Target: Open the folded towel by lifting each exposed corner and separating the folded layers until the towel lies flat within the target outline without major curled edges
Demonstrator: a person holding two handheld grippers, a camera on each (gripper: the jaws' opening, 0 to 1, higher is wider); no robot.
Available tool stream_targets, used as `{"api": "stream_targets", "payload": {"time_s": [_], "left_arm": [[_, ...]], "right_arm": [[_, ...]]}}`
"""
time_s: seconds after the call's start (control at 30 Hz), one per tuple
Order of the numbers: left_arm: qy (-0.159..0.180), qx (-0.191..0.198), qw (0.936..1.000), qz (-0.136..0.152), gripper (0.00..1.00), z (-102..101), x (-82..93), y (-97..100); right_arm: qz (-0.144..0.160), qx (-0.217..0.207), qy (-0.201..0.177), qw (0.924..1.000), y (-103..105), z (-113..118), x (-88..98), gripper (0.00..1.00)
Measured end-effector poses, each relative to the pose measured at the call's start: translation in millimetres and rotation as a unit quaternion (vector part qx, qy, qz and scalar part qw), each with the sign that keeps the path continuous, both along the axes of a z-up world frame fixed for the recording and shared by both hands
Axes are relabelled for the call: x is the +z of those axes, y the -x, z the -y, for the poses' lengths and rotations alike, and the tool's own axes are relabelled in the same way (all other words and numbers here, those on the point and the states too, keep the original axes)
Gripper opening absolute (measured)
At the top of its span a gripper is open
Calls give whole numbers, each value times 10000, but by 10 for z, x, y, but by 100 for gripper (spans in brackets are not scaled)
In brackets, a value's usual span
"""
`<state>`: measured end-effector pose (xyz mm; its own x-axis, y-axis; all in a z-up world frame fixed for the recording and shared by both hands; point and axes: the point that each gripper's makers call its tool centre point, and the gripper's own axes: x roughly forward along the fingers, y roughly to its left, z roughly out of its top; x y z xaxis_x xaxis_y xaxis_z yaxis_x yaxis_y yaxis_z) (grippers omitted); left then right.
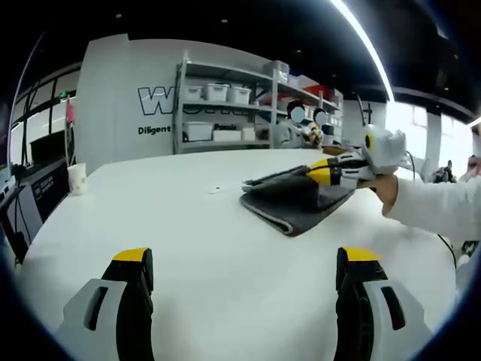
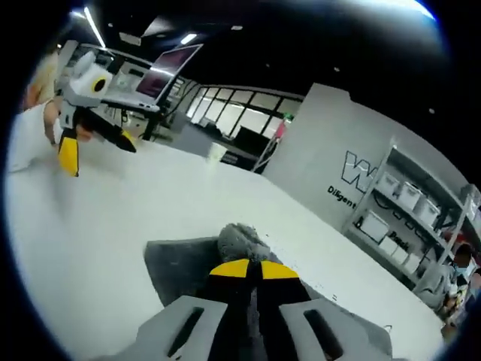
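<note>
A dark grey folded towel (image 1: pixel 293 203) lies on the white table (image 1: pixel 188 226), right of centre in the left gripper view. My right gripper (image 1: pixel 314 174) reaches in from the right, held by a hand in a white sleeve, and is shut on the towel's top layer. In the right gripper view its yellow-tipped jaws (image 2: pixel 252 271) meet on a bunched tuft of towel (image 2: pixel 239 242), lifted a little above the rest of the cloth (image 2: pixel 176 267). My left gripper (image 1: pixel 244 263) hovers open over bare table, well short of the towel. It also appears far off (image 2: pixel 98 149), jaws apart.
A paper cup (image 1: pixel 77 179) stands near the table's far left edge. A small scrap (image 1: pixel 216 189) lies left of the towel. Metal shelves with white bins (image 1: pixel 225 98) line the back wall. An open laptop (image 2: pixel 158 75) sits beyond the table.
</note>
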<state>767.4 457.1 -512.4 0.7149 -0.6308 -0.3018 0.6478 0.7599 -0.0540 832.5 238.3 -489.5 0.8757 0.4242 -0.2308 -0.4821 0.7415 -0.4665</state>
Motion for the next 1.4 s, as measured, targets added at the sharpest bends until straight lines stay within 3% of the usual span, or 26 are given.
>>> {"api": "stream_targets", "payload": {"time_s": [0.5,0.63,0.9,1.4], "left_arm": [[20,-18,10000,19,100,-25,35,-81],[19,-15,10000,25,100,-24,34,-59],[53,-26,10000,19,100,-5,28,17],[30,-19,10000,-9,100,-41,22,-60]], "right_arm": [[169,-1142,78,9933,-98,1092,72,0],[184,-1316,167,9910,-102,1294,78,0],[231,-1738,211,9843,-93,1736,175,0],[138,-2463,759,9661,16,2631,226,0]]}}
